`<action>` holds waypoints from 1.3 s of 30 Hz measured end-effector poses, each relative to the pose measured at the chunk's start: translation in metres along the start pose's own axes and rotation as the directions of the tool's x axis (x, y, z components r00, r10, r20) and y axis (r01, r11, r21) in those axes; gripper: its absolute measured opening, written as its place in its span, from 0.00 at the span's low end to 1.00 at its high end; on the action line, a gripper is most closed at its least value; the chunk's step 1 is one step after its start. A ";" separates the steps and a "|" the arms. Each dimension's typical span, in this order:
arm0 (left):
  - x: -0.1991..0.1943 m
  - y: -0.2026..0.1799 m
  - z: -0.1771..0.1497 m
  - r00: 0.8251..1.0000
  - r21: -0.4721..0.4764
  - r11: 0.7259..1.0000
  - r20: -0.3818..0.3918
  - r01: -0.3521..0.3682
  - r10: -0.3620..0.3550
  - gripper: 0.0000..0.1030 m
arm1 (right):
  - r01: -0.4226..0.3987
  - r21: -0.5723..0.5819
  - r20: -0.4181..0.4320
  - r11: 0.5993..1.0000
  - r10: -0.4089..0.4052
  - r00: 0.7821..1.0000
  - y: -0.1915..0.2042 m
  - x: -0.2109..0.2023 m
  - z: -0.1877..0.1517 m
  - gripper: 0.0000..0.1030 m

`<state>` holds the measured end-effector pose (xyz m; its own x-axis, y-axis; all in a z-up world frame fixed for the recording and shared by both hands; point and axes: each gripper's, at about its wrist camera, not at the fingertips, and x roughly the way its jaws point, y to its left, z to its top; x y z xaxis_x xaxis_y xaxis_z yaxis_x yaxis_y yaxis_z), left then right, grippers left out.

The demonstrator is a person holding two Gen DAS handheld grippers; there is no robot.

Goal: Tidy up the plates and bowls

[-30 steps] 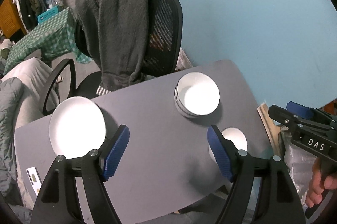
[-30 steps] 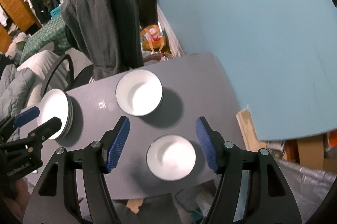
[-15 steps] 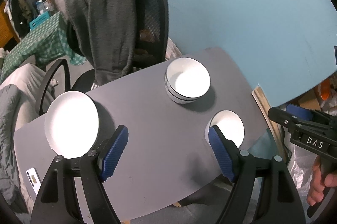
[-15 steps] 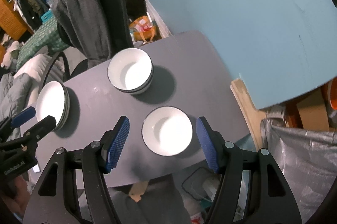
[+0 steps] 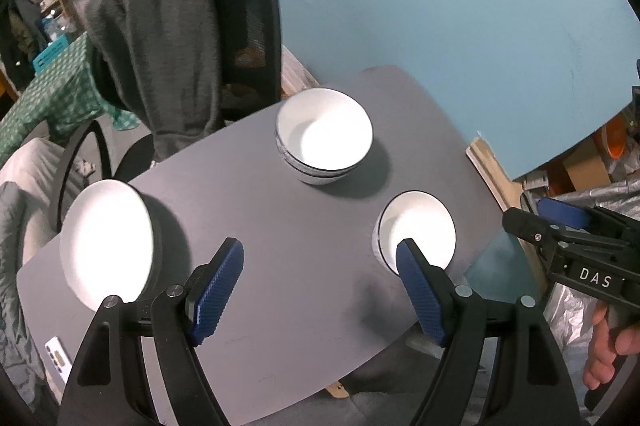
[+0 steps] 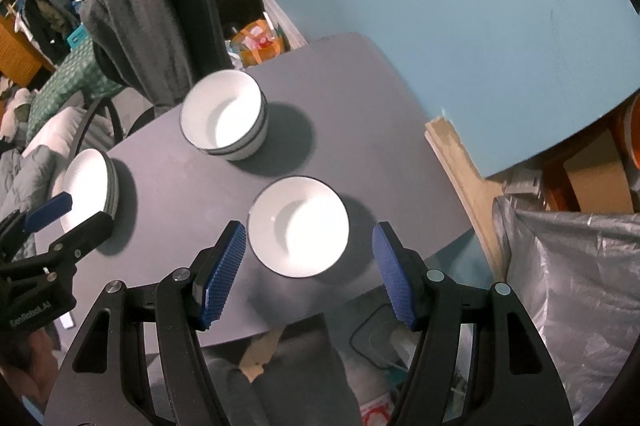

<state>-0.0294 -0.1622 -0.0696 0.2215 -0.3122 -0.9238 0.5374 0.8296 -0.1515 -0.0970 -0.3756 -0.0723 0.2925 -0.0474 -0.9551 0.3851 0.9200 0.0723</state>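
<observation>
A stack of white bowls (image 5: 325,137) (image 6: 225,120) with dark rims sits at the far side of the grey table (image 5: 280,226). A single white bowl (image 5: 416,232) (image 6: 298,226) stands near the table's right front edge. A stack of white plates (image 5: 106,238) (image 6: 88,181) is at the left. My left gripper (image 5: 320,290) is open and empty above the table's front middle. My right gripper (image 6: 308,274) is open and empty, its fingers on either side of the single bowl and above it.
A black office chair (image 5: 244,25) with a grey garment draped over it stands behind the table. A phone (image 5: 58,360) lies at the table's left front corner. A blue wall is at the right. A silver bag (image 6: 568,290) and clutter lie beside the table.
Both grippers have pulled back and up from the table, so the bowls and plates appear further from the fingers. Nothing on the table has moved. Both grippers stay open.
</observation>
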 end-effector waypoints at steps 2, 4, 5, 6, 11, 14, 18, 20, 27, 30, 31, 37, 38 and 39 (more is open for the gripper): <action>0.009 -0.007 0.000 1.000 0.015 1.000 -0.008 0.013 -0.013 0.78 | -0.014 0.007 -0.007 1.000 0.014 1.000 -0.008 0.008 -0.002 0.63; 0.021 -0.014 0.000 1.000 0.021 1.000 -0.025 0.020 -0.019 0.78 | -0.023 0.019 -0.018 1.000 0.023 1.000 -0.014 0.016 -0.003 0.63; 0.027 -0.017 0.001 0.999 0.022 0.999 -0.033 0.031 -0.030 0.78 | -0.029 0.024 -0.019 0.999 0.029 0.999 -0.018 0.021 -0.004 0.63; 0.033 -0.019 0.002 0.998 0.021 0.999 -0.042 0.037 -0.036 0.78 | -0.032 0.027 -0.022 0.999 0.033 0.999 -0.022 0.025 -0.005 0.63; 0.064 -0.033 0.004 0.996 0.027 0.999 -0.081 0.041 -0.039 0.78 | -0.044 0.036 -0.044 0.998 0.045 0.998 -0.036 0.051 -0.009 0.63; 0.080 -0.039 0.005 0.995 0.032 0.999 -0.095 0.040 -0.037 0.78 | -0.050 0.042 -0.073 0.998 0.053 0.996 -0.044 0.073 -0.013 0.63; 0.102 -0.046 0.006 0.992 0.025 0.999 -0.118 0.048 -0.045 0.78 | -0.064 0.044 -0.103 0.997 0.069 0.992 -0.050 0.097 -0.017 0.63; 0.112 -0.048 0.005 0.991 0.021 0.999 -0.128 0.047 -0.044 0.78 | -0.077 0.056 -0.122 0.995 0.084 0.989 -0.054 0.110 -0.019 0.63; 0.141 -0.055 0.005 0.985 0.033 0.998 -0.166 0.047 -0.041 0.78 | -0.085 0.056 -0.162 0.995 0.093 0.982 -0.062 0.140 -0.017 0.63; 0.152 -0.057 0.002 0.981 0.039 0.998 -0.189 0.039 -0.031 0.78 | -0.086 0.039 -0.174 0.996 0.091 0.981 -0.062 0.149 -0.017 0.63; 0.155 -0.057 0.002 0.981 0.039 0.998 -0.193 0.040 -0.032 0.78 | -0.086 0.037 -0.177 0.996 0.092 0.980 -0.061 0.151 -0.017 0.63; 0.169 -0.055 -0.002 0.975 0.013 0.999 -0.222 0.035 -0.031 0.78 | -0.110 0.031 -0.190 0.993 0.114 0.975 -0.061 0.159 -0.019 0.63; 0.170 -0.054 -0.003 0.974 0.010 0.999 -0.224 0.035 -0.032 0.77 | -0.114 0.029 -0.192 0.993 0.118 0.974 -0.060 0.159 -0.019 0.63; 0.171 -0.054 -0.004 0.974 0.008 0.999 -0.225 0.035 -0.032 0.77 | -0.115 0.027 -0.195 0.993 0.118 0.974 -0.060 0.160 -0.019 0.63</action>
<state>-0.0237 -0.2582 -0.2206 0.0154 -0.2264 -0.9739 0.5515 0.8144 -0.1806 -0.0901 -0.4307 -0.2346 0.1598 0.1387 -0.9774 0.3719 0.9087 0.1897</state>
